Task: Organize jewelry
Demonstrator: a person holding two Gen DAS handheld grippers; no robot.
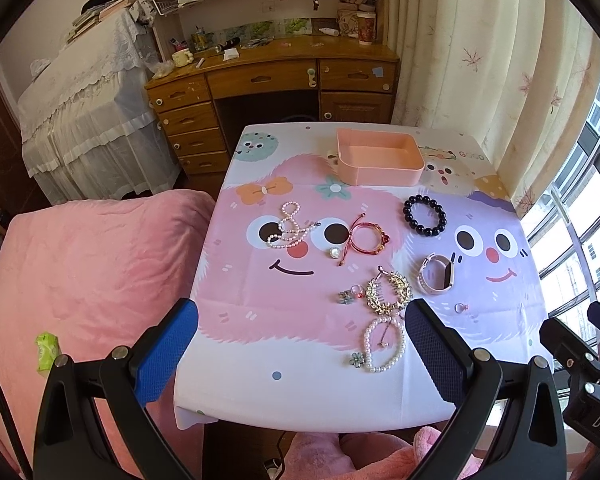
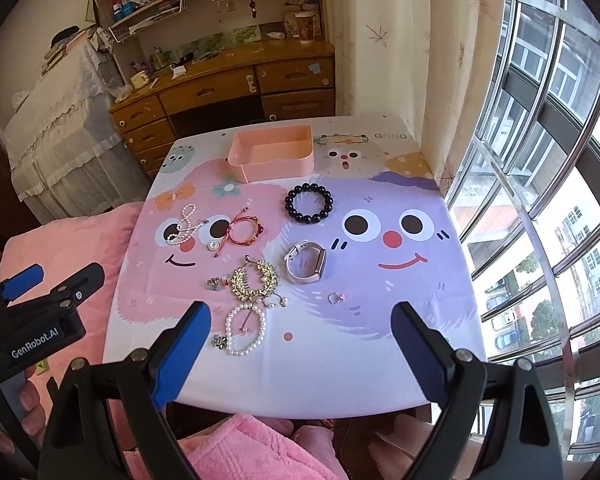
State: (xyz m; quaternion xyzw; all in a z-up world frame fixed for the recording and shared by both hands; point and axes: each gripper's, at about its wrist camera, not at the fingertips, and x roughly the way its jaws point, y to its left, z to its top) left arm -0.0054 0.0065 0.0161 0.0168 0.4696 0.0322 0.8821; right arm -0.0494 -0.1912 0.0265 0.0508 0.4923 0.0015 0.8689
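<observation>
A pink open box [image 1: 380, 156] [image 2: 272, 153] stands at the table's far side. Jewelry lies spread on the cartoon tablecloth: a pearl necklace [image 1: 288, 230] [image 2: 182, 226], a red cord bracelet [image 1: 364, 240] [image 2: 242, 230], a black bead bracelet [image 1: 425, 216] [image 2: 309, 203], a pale watch [image 1: 438, 274] [image 2: 306, 262], a gold hair comb [image 1: 390, 292] [image 2: 254, 280], a pearl bracelet [image 1: 382, 346] [image 2: 244, 330], small rings [image 1: 460, 307] [image 2: 335, 298]. My left gripper [image 1: 300, 344] is open and empty above the near edge. My right gripper [image 2: 300, 340] is open and empty too.
A pink-covered bed [image 1: 80, 280] lies left of the table. A wooden desk with drawers [image 1: 268, 84] stands behind it. Curtains [image 1: 480, 60] and a barred window [image 2: 540, 200] are on the right. A small pearl stud [image 1: 334, 253] and charms [image 1: 346, 297] also lie on the cloth.
</observation>
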